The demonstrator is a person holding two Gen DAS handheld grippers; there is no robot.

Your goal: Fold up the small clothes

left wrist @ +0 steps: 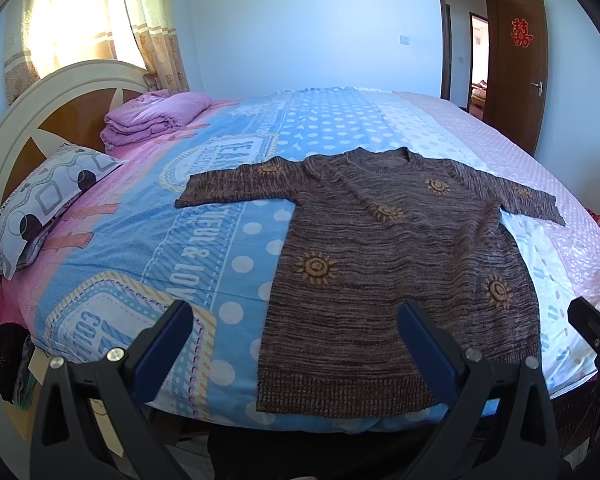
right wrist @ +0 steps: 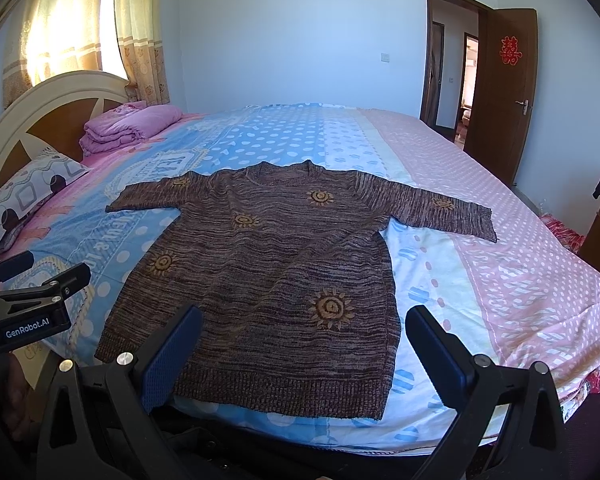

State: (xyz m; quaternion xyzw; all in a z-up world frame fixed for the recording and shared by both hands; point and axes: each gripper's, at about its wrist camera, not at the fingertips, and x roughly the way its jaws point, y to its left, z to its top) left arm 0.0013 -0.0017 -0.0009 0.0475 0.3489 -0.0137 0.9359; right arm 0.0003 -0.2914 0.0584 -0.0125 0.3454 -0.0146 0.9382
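A brown knitted sweater [left wrist: 400, 264] [right wrist: 268, 276] with yellow sun motifs lies flat on the bed, both sleeves spread out sideways, its hem at the near edge. My left gripper [left wrist: 296, 316] hovers open above the hem's left corner, nothing between its blue pads. My right gripper [right wrist: 304, 320] also stands open, over the hem's middle and right part. In the right wrist view the left gripper [right wrist: 24, 276] shows at the left edge. Part of the right gripper shows at the right edge of the left wrist view.
The bed [left wrist: 236, 216] [right wrist: 480, 264] has a blue and pink patterned sheet. A folded pink quilt [left wrist: 152, 118] [right wrist: 128, 126] and a patterned pillow [left wrist: 40, 208] [right wrist: 24, 200] lie by the headboard at the left. An open brown door [right wrist: 500, 92] is at the back right.
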